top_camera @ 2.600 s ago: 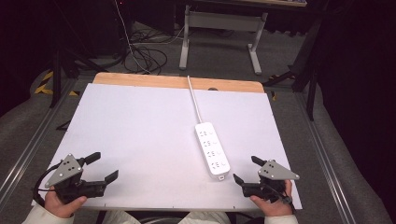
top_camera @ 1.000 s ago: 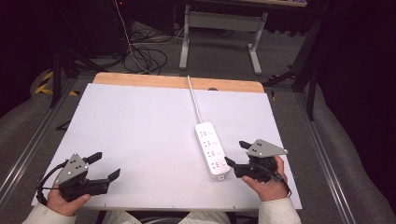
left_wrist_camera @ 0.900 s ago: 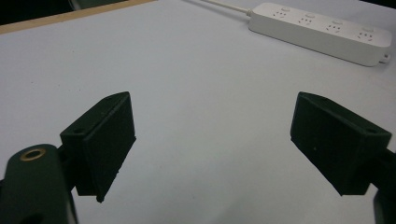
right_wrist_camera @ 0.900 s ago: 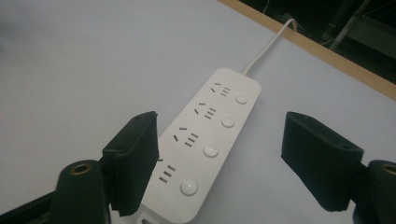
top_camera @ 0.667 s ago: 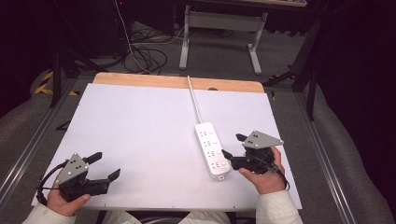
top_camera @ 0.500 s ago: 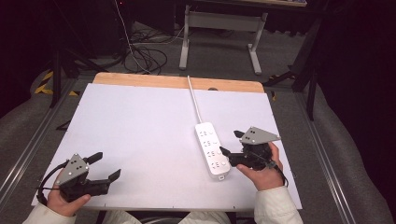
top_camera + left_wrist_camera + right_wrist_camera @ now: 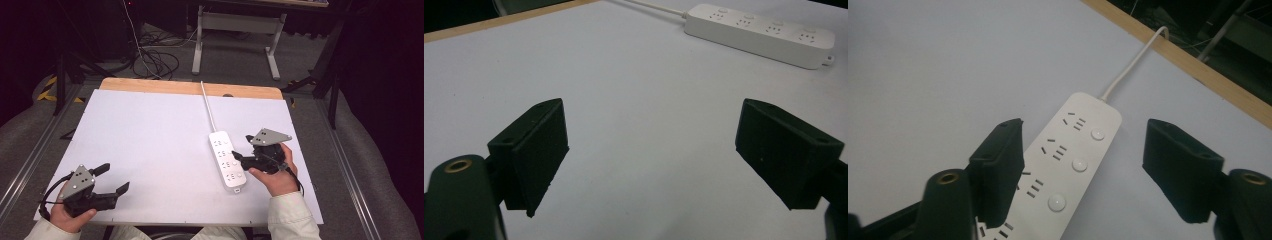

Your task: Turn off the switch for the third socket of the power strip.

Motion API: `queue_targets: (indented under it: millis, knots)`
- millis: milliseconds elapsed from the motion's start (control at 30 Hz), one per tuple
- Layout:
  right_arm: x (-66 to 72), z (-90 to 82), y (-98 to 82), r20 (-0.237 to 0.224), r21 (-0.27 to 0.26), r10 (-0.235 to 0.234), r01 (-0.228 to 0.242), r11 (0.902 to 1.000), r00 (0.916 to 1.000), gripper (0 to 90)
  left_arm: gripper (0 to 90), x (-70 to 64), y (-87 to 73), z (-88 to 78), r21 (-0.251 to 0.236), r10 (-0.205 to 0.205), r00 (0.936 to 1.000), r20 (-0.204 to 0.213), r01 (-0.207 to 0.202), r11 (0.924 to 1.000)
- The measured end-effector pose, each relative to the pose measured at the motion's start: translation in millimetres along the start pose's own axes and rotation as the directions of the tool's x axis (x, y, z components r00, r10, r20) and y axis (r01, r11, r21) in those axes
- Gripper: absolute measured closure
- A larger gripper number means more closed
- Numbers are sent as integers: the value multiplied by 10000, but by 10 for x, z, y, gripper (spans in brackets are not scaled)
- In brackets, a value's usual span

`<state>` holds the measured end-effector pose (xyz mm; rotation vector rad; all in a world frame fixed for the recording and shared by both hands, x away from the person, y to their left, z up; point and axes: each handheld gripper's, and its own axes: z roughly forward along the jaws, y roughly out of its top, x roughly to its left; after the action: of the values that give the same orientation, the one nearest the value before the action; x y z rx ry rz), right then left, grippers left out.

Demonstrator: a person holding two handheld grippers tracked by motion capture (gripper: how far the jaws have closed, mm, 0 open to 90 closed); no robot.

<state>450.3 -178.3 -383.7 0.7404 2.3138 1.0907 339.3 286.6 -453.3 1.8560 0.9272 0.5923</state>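
Item: power strip point(image 7: 228, 160), white, lying flat on counter point(image 7: 150, 135), right of centre, cord point(image 7: 208, 106) running off far edge.
R gripper point(image 7: 241, 151): I'm holding it wide, empty, jaws straddling strip's mid section, w/ left jaw over the sockets.
L gripper point(image 7: 111, 179): I'm resting it wide, empty, near front-left corner, well apart from strip.
Risks, my guess: strip looks too broad & smooth, so closing jaws may be skidding it sideways; a jaw could be pressing a switch button point(image 7: 1080, 164); cord tugging back if lifted.
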Motion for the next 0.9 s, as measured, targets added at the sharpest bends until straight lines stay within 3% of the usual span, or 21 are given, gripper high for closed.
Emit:
queue_targets:
  millis: [67,300,400,500,733,900]
  knots:
    - [-8,35,5,-272,468,11,2,9989,9996,416,140,1,0,0,-2,2,10000,-9,-2,10000]
    - [-25,107,45,-92,1230,1,10,9924,10000,548,140,-5,1,0,5,-16,10000,-23,16,10000]
    - [-87,167,61,-436,1531,200,-131,9881,9988,694,140,0,1,-1,31,-20,10000,-27,20,10000]
    - [-110,203,56,-755,1732,532,-394,9841,9957,748,140,-3,-1,0,26,-86,10000,-7,86,10000]
    - [-93,297,57,-715,2165,707,-537,9748,9949,890,140,3,0,-1,67,-13,10000,-22,13,10000]
    - [-98,383,35,-765,2661,878,-645,9618,9932,900,140,5,-1,2,87,-24,10000,-39,24,10000]
